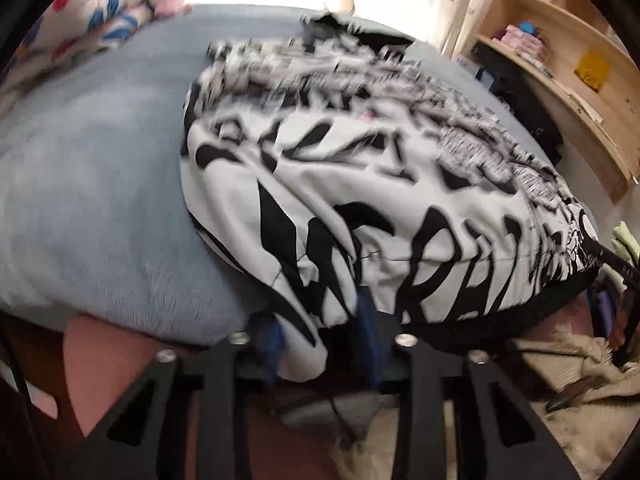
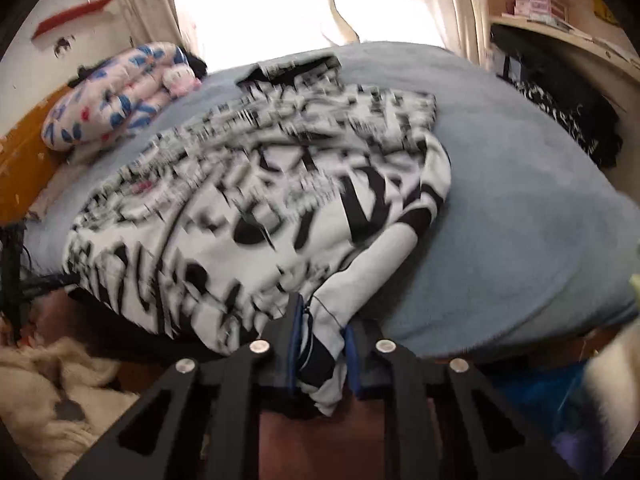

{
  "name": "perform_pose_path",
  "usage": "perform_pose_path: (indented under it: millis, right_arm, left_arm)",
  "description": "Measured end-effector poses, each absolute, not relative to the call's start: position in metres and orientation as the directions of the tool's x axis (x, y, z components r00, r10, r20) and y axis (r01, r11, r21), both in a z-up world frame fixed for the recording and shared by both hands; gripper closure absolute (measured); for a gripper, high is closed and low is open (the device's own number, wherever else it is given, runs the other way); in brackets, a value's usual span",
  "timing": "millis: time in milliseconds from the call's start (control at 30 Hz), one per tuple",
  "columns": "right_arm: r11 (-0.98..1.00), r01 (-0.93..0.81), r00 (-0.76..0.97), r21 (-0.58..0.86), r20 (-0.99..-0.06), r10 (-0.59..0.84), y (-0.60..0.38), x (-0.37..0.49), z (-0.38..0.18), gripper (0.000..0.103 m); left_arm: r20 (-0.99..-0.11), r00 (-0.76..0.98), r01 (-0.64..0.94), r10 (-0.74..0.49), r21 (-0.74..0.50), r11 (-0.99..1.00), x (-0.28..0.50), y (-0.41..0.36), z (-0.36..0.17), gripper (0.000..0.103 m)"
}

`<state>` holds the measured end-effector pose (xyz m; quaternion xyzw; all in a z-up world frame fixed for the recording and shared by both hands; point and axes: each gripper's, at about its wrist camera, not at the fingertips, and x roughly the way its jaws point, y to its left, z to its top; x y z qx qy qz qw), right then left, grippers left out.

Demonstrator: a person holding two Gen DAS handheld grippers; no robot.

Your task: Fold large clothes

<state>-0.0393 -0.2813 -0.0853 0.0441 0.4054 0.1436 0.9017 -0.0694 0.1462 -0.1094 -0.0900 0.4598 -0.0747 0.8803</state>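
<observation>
Black linkage bars of the left tongs (image 1: 320, 340) and the right tongs (image 2: 320, 344) fill the near foreground of each wrist view; blue pads of the left tongs (image 1: 277, 340) are clamped on a bunched near edge of the black-and-white printed garment (image 1: 360, 184), and blue pads of the right tongs (image 2: 295, 340) are likewise clamped on a hanging fold of the same garment (image 2: 256, 200); no earlier state is shown. Beyond the tongs, the garment lies spread on a bed under a grey-blue blanket (image 1: 100, 184), its near hem at the bed's front edge and its far end reaching toward the window side; both views are motion-blurred, so the print cannot be read. Farther along the bed, beside the garment's far end, rests a floral pillow (image 2: 112, 96). Farthest from the bed stand pale curtains (image 2: 460, 4) and a wooden shelf unit (image 1: 560, 40).
</observation>
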Motion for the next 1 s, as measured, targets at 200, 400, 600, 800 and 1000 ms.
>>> perform_pose_path:
  millis: [200, 400, 600, 800, 1000]
  right_arm:
    - [0.907, -0.175, 0.734, 0.382, -0.564, 0.379, -0.304, -0.012, -0.024, 0.087]
    - [0.873, -0.106, 0.769, 0.476, -0.518, 0.375, -0.311, 0.053, 0.009, 0.088]
    - [0.903, -0.077, 0.788, 0.424, -0.528, 0.315, -0.304, 0.112, 0.031, 0.087]
    - [0.937, -0.077, 0.745, 0.342, -0.605, 0.282, -0.308, 0.119, 0.027, 0.078]
    - [0.963, -0.132, 0.667, 0.233, -0.698, 0.26, -0.306, 0.086, -0.013, 0.062]
  left_arm:
    - [-0.649, 0.693, 0.034, -0.314, -0.405, 0.913, -0.043, 0.159, -0.052, 0.082]
    - [-0.534, 0.769, 0.007, -0.351, -0.543, 0.84, 0.019, 0.177, -0.007, 0.08]
    - [-0.523, 0.788, -0.033, -0.323, -0.56, 0.828, 0.085, 0.179, 0.012, 0.08]
    - [-0.576, 0.757, -0.07, -0.308, -0.54, 0.839, 0.139, 0.171, 0.013, 0.08]
    - [-0.615, 0.734, -0.062, -0.288, -0.483, 0.874, 0.183, 0.146, 0.021, 0.08]
